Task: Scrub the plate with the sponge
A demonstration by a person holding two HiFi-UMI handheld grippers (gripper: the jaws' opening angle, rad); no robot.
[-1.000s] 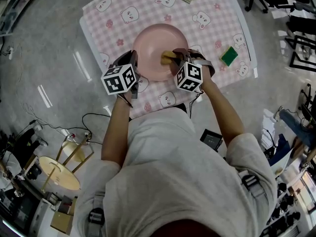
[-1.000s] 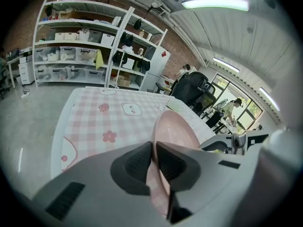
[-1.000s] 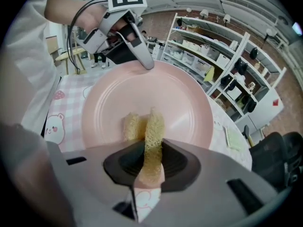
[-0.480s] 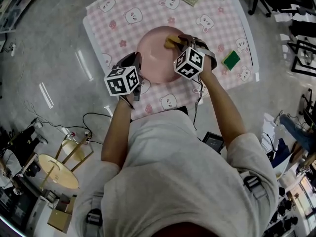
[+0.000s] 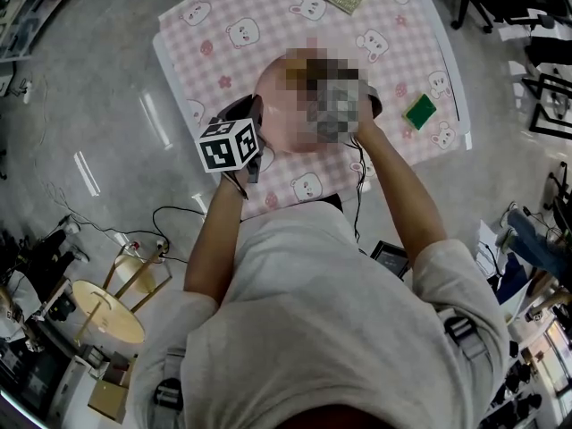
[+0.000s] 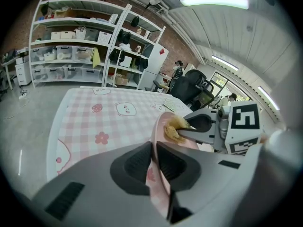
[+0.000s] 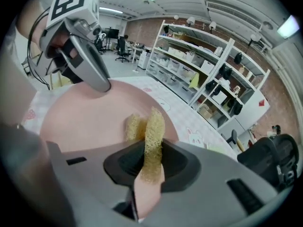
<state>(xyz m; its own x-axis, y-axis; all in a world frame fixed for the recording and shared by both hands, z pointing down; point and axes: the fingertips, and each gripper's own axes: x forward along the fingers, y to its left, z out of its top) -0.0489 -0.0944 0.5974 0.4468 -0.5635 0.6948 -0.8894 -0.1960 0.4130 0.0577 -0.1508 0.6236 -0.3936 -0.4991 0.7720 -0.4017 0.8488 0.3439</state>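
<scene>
So, the left gripper [image 6: 154, 151] is clamped on the rim of the pink plate [image 5: 279, 107] at about 8 o'clock, with the plate tilted above the checked tablecloth [image 5: 234, 5]. The right gripper [image 7: 149, 148] pinches the yellow sponge [image 7: 153, 126] against the plate near 1 o'clock. A green pad [image 5: 417, 111] lies at 3 o'clock.

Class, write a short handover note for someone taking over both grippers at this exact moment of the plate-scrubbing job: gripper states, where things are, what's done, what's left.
Left gripper: shut on the rim of the pink plate, holding it tilted up over the checked tablecloth.
Right gripper: shut on the yellow sponge, with the sponge's tip against the plate's inner face.
Spare: a green sponge lies on the cloth to the right.
Done: both grips are made and the sponge is on the plate. No dirt or foam shows, so progress can't be judged.
Left: scrub the whole face, then set the plate and sponge down.
</scene>
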